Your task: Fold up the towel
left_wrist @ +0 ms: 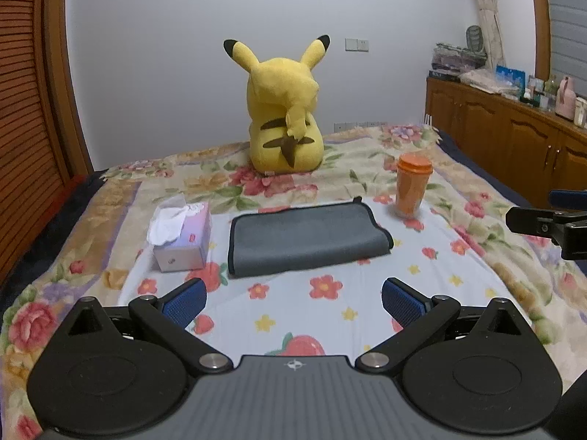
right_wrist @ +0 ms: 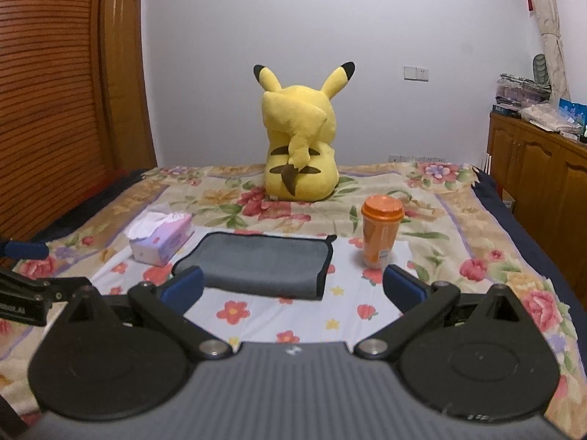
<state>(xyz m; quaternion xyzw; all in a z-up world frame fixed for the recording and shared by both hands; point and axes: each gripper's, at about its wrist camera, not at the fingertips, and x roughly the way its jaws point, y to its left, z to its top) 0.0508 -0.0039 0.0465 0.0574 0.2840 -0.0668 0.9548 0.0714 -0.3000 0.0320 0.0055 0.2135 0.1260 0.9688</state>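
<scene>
Fingers [left_wrist: 185, 302] of my left gripper [left_wrist: 293, 302] stand spread, holding nothing; my right gripper [right_wrist: 293, 288] likewise spread and empty. I see the grey towel [left_wrist: 306, 240] lying folded on the floral bedspread [left_wrist: 458, 278], between tissue box [left_wrist: 181, 236] and orange cup [left_wrist: 411, 189], apart from both grippers.

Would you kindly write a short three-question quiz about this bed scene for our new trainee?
1. True or false: the grey towel is gripped by the left tool.
2. What lies left of the towel: A) orange cup B) tissue box C) plush toy?
3. Fill in: the right tool has its jaws ____.

Key: 1 false, as both tools hover apart from it; 2 B; 3 open.
</scene>
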